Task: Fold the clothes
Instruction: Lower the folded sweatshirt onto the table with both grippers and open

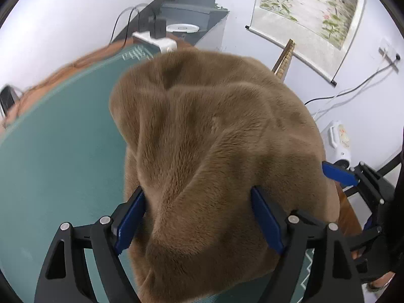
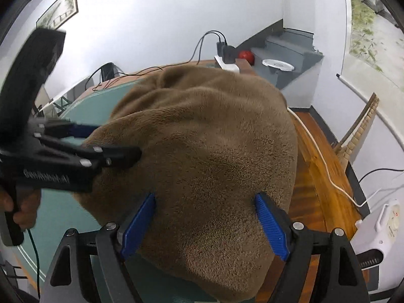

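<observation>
Brown fleece garment (image 1: 214, 151) between both spread claws, red ball (image 2: 244, 55) only in right view.

left gripper (image 1: 199, 217) | blk frame, blue ribbed pads (image 1: 131, 221), silver screws, white lettering

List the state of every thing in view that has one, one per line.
Brown fleece garment: bunched in a heap on the green mat, unfolded.
Left gripper: open, astride the fleece.
Right gripper: open, astride the fleece.
White power strip: chargers plugged in.
</observation>
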{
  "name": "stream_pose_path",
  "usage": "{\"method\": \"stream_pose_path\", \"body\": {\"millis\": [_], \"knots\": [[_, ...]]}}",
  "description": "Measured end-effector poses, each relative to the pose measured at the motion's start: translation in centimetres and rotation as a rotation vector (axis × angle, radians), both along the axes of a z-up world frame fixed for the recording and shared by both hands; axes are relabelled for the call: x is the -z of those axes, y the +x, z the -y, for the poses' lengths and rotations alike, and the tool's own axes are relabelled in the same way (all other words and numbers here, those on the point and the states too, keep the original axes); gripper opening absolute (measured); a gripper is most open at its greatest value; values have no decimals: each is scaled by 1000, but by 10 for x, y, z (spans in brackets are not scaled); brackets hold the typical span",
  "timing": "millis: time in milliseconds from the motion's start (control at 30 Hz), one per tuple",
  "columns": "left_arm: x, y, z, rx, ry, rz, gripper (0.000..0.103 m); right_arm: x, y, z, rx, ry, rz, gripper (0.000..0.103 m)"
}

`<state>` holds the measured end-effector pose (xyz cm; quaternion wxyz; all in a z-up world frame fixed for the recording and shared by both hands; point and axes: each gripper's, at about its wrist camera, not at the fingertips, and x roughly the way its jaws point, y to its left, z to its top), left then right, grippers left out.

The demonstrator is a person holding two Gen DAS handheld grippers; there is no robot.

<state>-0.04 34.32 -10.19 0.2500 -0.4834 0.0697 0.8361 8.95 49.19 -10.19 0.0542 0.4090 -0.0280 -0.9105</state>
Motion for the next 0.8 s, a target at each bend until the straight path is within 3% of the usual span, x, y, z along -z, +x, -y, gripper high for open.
{"method": "stream_pose_path", "body": {"millis": [100, 267, 400, 533, 800], "knots": [[10, -4, 4, -31, 20, 12, 99, 12, -2, 3, -3, 16, 14, 102], [14, -2, 8, -41, 7, 12, 102, 19, 1, 16, 25, 75, 0, 103], [12, -2, 16, -51, 7, 33, 102, 15, 1, 12, 26, 57, 11, 103], [1, 7, 20, -79, -45, 26, 102, -2, 12, 3, 66, -3, 22, 102], [-31, 58, 14, -88, -149, -129, 102, -15, 58, -9, 187, -86, 47, 102]]}}
